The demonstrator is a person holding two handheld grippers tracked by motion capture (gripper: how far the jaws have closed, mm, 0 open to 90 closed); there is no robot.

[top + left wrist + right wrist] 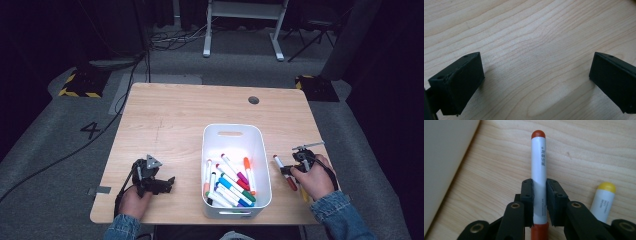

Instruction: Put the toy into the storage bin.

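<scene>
My right gripper point(539, 185) is shut on a red-capped white marker point(539, 162), its pads pressing both sides of the barrel. In the high view that red marker point(281, 166) lies just right of the white bin point(231, 131), with the right gripper point(287, 171) at it. A yellow-capped marker point(604, 195) lies on the wood beside the held one. The bin holds several coloured markers point(230, 185). My left gripper point(167, 184) rests on the table left of the bin; in the left gripper view its jaws stand wide open point(536, 80) over bare wood with nothing between them.
The light wooden table point(175, 115) has a round grommet point(253, 100) near its far edge. A cable trails off the table's left side. Beyond the table stand a white desk frame point(245, 20) and yellow-black striped floor blocks point(80, 85).
</scene>
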